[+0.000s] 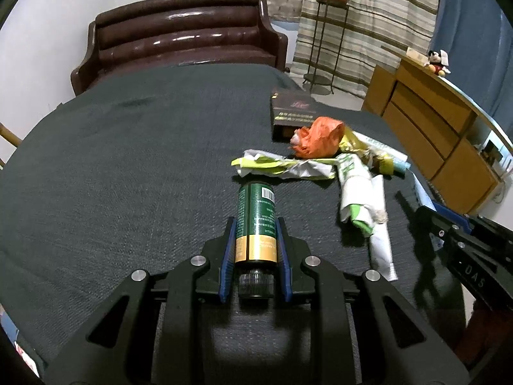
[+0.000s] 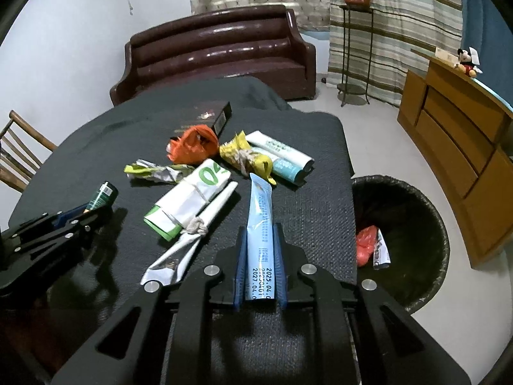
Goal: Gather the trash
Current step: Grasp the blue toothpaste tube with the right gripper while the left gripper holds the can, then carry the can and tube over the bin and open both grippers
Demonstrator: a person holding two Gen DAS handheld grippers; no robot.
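My left gripper [image 1: 255, 224] is shut on a green and gold bottle [image 1: 256, 218] with a black cap, lying on the dark table cloth [image 1: 128, 160]; it also shows in the right wrist view [image 2: 102, 195]. My right gripper [image 2: 259, 234] is shut on a light blue sachet [image 2: 260, 221] that points forward over the table. Between them lies a pile of trash: an orange plastic bag [image 2: 192, 147], a crumpled yellow-green wrapper [image 2: 157, 171], a white and green packet [image 2: 189, 199], a white tube [image 2: 192, 237] and a yellow wrapper [image 2: 243, 157].
A black-lined trash bin [image 2: 404, 234] stands on the floor right of the table, with red and white scraps inside. A dark box [image 1: 293, 112] lies at the far side of the table. A brown sofa [image 1: 182, 38], a wooden cabinet [image 2: 458, 147] and a chair [image 2: 16, 154] surround it.
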